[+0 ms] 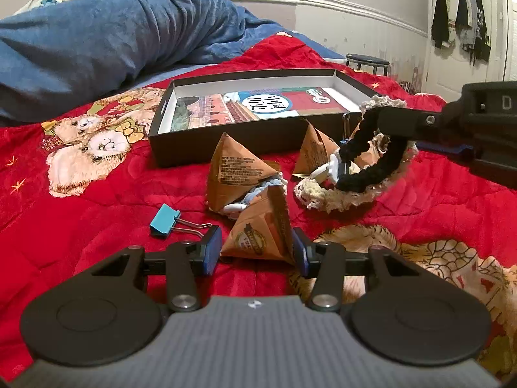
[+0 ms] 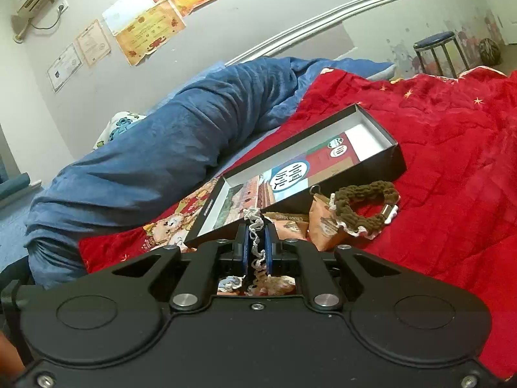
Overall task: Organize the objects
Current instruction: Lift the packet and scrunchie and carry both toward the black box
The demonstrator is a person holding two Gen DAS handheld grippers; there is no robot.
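A black open box (image 1: pixel 206 148) with a book inside lies on the red bedspread; it also shows in the right wrist view (image 2: pixel 392 158). My left gripper (image 1: pixel 257 252) is open, its pads on either side of a brown triangular paper packet (image 1: pixel 258 229). Two more packets (image 1: pixel 232 171) (image 1: pixel 315 148) lie behind. My right gripper (image 2: pixel 257 245) is shut on the lace trim of a black crocheted scrunchie (image 1: pixel 365 158) and holds it just above the bed. A brown scrunchie (image 2: pixel 362 210) lies by the box.
A blue binder clip (image 1: pixel 164 220) lies left of the left gripper. Another binder clip (image 1: pixel 346 126) stands by the box. A blue blanket (image 1: pixel 113 32) is heaped behind the box. A stool (image 2: pixel 436 48) stands beyond the bed.
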